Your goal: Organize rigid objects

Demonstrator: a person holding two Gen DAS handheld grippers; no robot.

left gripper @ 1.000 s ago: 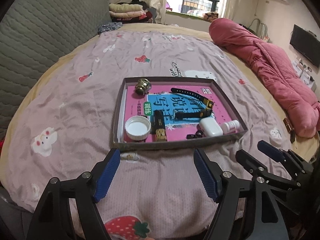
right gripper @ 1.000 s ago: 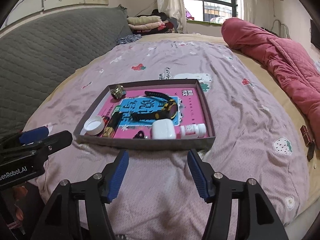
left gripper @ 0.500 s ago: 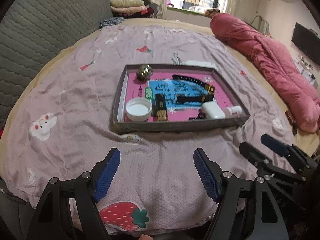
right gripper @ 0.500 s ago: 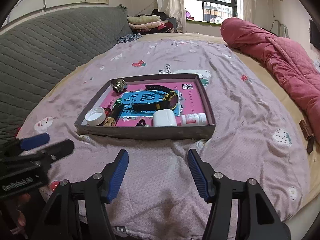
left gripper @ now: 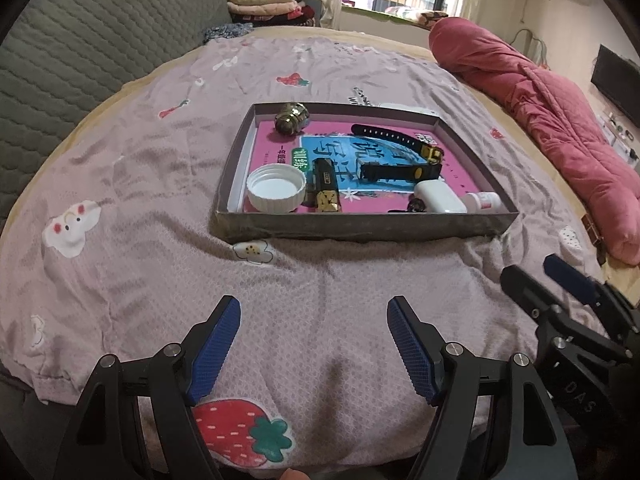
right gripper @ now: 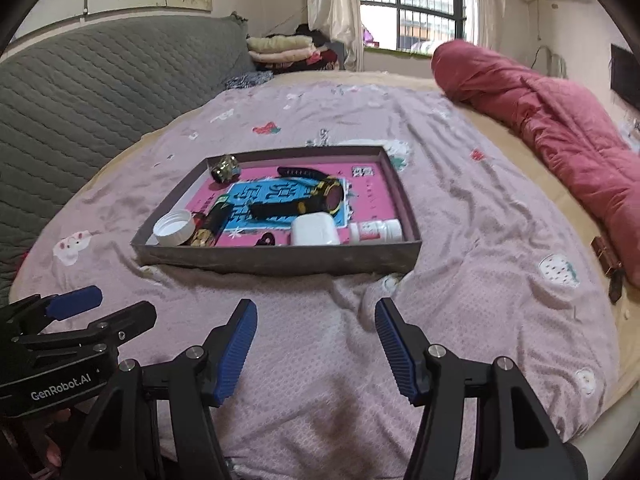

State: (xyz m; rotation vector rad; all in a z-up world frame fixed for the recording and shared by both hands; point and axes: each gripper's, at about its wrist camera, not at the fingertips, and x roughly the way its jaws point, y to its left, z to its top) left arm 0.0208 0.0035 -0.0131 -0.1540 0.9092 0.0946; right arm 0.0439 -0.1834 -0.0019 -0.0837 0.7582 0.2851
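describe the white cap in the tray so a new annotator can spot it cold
On the pink strawberry-print bedspread sits a shallow grey cardboard tray lined with a pink and blue book cover. The white cap lies open side up in the tray's near-left corner, beside a black and gold lighter. It is the only round, ribbed, hollow white piece; the white earbud case is smooth and closed.

Bedspread (left gripper: 320, 280) open, tray (left gripper: 360, 226) wall ahead, prob. low

We cannot read the small bottle's (right gripper: 375, 231) label. The tray wall (left gripper: 360, 226) hides part of a little black thing (left gripper: 414, 205).
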